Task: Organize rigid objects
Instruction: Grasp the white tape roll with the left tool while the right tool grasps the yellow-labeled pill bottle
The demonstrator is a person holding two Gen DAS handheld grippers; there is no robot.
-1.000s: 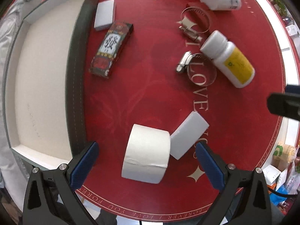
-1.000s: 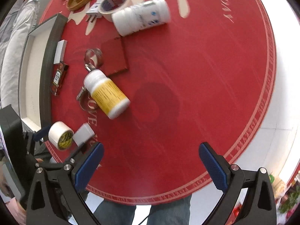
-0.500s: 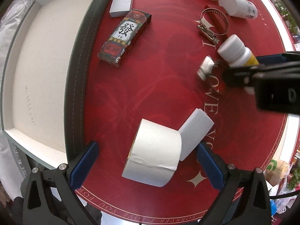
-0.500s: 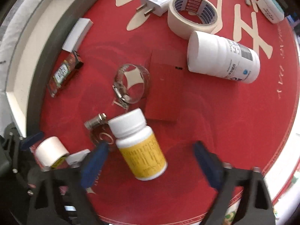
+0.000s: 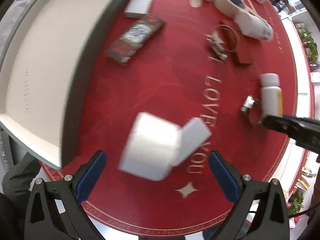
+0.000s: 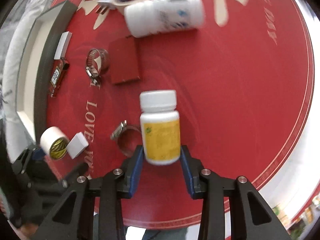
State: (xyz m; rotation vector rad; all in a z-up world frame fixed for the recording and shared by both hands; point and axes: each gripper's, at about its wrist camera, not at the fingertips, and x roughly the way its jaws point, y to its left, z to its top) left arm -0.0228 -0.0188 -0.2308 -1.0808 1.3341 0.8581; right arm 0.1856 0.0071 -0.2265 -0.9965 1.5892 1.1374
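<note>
- A round red tabletop (image 6: 240,100) with cream lettering and a thin patterned border carries everything; a white floor shows past its edge, and potted plants (image 5: 309,40) stand at the far right of the left wrist view.
- A shallow tray (image 5: 40,70), cream inside with a dark grey rim, sits at the table's left edge.
- The pill bottle (image 6: 160,128) lies on its side: white body, white ribbed cap pointing away from the camera, yellow label.
- The right gripper (image 6: 162,156) has its blue pads on both sides of the bottle's base, jaws closing, pads at or touching its sides.
- A metal hose clamp (image 6: 125,138) lies just left of the bottle.
- The left gripper (image 5: 156,174) hangs spread wide over a white tape roll (image 5: 152,146) and a white block (image 5: 194,138), holding nothing.
</note>
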